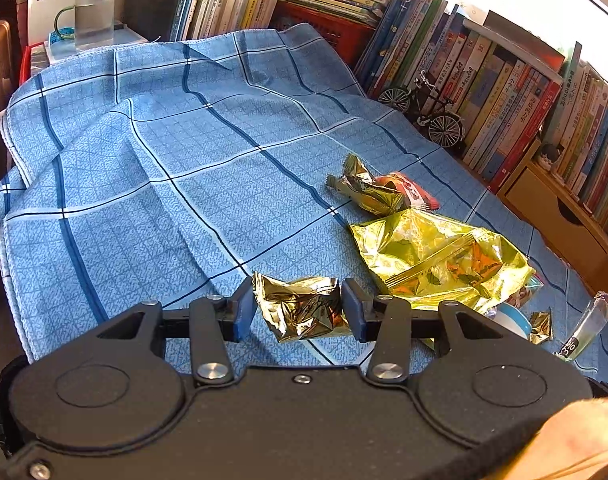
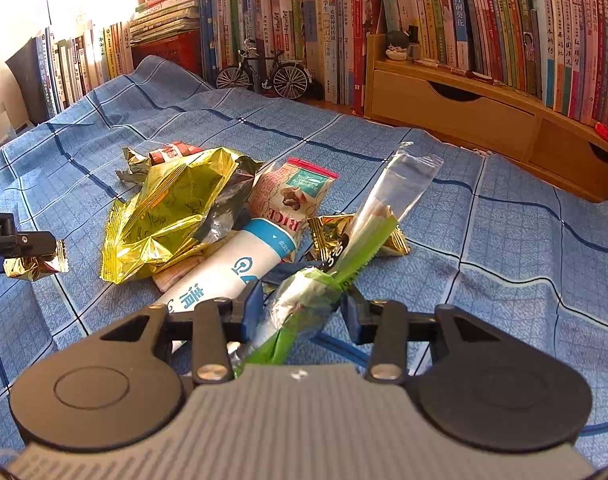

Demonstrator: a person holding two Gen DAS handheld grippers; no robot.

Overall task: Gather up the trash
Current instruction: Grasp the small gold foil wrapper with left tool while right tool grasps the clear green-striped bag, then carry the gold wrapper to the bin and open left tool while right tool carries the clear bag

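With the left gripper (image 1: 300, 312) clamped on the small crumpled gold foil wrapper (image 1: 304, 312) and the right gripper (image 2: 302, 308) pinching the green-and-clear plastic wrapper (image 2: 315, 292) between its pads, maintain both grips and carry each piece clear of the pile of wrappers (image 2: 224, 220) ahead.

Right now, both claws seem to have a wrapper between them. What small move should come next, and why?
Probably lift the left claw a little more and carry its small gold wrapper toward the trash pile. The wrapper looks pinched and off the blue cloth, apart from the rest.
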